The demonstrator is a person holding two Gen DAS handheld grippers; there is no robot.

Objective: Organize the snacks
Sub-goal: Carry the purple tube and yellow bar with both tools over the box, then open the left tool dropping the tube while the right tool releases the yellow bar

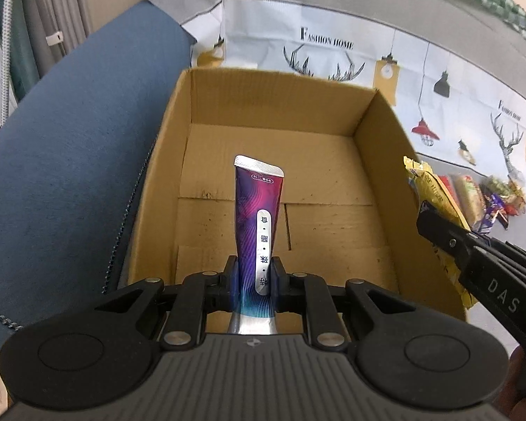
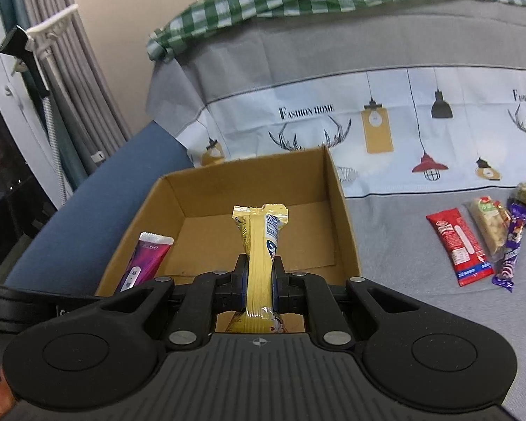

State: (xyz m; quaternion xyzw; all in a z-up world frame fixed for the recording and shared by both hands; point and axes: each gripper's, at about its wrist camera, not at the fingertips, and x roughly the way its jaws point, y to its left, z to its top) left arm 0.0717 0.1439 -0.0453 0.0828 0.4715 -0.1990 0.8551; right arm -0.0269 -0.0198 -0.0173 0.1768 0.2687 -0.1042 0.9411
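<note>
Purple pack (image 1: 257,224) sits pinched in your left gripper (image 1: 254,273), jaws nearly closed on it, held above the open box (image 1: 378,133). From the right wrist, your right gripper (image 2: 259,277) clamps the yellow pack (image 2: 259,245) over the same box; more snacks (image 2: 473,242) lie on the cloth (image 2: 396,231) beside it

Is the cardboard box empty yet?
Empty: the cardboard box shows bare floor; purple packet and yellow packet remain gripped above it.

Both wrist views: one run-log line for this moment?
left tongs: shut on purple packet | right tongs: shut on yellow packet | both over cardboard box | box: empty | red packet on cloth
</note>
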